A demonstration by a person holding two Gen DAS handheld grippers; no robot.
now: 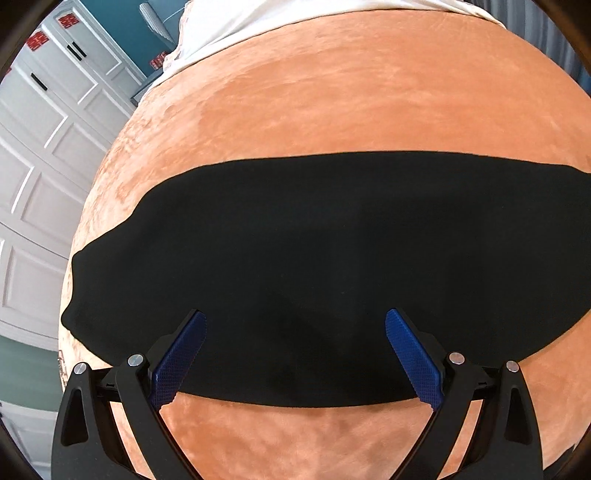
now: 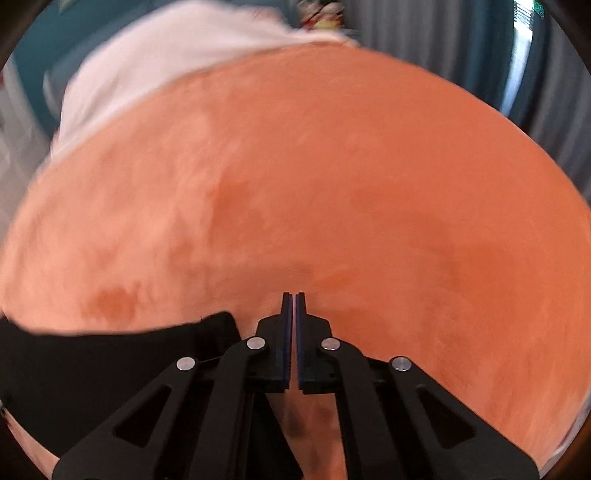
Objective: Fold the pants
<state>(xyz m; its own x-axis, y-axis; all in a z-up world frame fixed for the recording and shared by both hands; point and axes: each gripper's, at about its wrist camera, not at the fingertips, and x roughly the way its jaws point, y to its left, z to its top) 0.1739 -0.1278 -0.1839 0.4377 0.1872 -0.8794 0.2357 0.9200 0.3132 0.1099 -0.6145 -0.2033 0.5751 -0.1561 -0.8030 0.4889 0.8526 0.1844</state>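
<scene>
— Orange plush blanket [image 1: 332, 103] everywhere underneath, white sheet [image 1: 229, 26] at the far edge, white panelled wardrobe doors [image 1: 48, 147] off to the left. Starting at the left tongs [image 1: 295, 321]?

— Spread wide, blue pads [image 1: 181, 354] well apart, nothing pinched. Hanging over the near edge of the black pants [image 1: 295, 266], tips above the dark cloth; touching or not, cannot tell.

— And beyond those tips?

— Pants lying flat in one broad band across the blanket, stretching left and right past both fingers. Bare orange nearer than the tips, more orange farther out.

— Right tongs [image 2: 294, 295]?

— Pressed together, only a sliver between the pads, gripping nothing. Pointing down at bare blanket.

— Pants from that side?

— Just left of the right tongs [image 2: 294, 295], one black end [image 2: 110, 354] beside the left finger, partly hidden behind the linkage. Contact not clear. Farther out, blurred orange, then sheet and grey curtains [image 2: 424, 33].
</scene>
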